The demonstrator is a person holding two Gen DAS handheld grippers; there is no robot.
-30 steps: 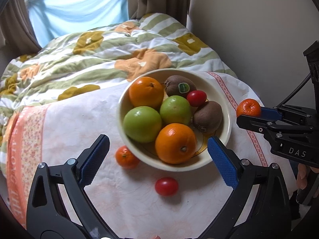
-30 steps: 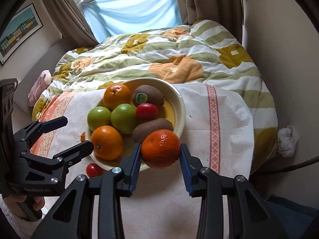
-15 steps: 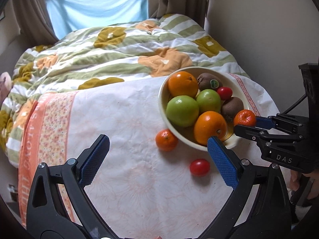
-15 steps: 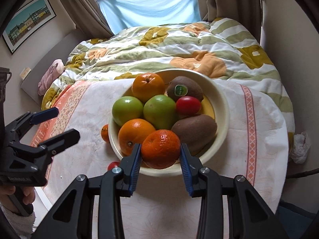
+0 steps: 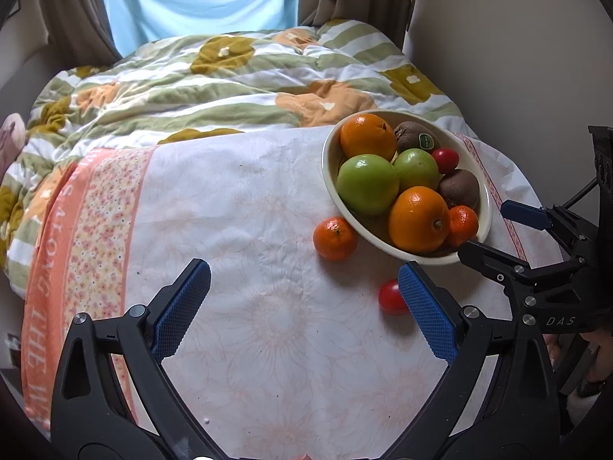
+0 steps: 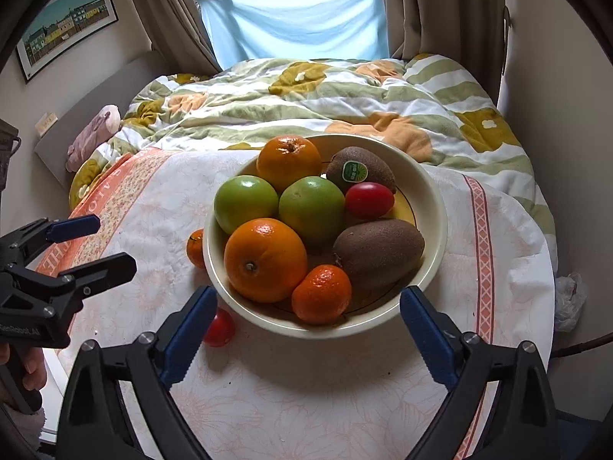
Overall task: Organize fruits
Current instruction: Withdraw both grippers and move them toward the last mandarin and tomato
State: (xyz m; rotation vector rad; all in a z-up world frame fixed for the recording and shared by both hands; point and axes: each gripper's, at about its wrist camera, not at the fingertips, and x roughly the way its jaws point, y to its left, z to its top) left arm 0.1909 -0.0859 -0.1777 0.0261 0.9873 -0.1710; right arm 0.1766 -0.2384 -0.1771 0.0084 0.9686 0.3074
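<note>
Both the left gripper [image 5: 302,295] and right gripper [image 6: 306,329] are black plastic frames with silver screws and textured blue pads [image 5: 180,310]; white lettering marks each.

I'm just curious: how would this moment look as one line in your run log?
right gripper: open, empty | mandarin: in bowl | left gripper: open | loose: mandarin on cloth, tomato

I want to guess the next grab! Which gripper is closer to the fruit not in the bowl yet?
Probably the left gripper: it is open, with the tomato beside its right finger and the mandarin just ahead. The right gripper, also open, faces the bowl.
</note>
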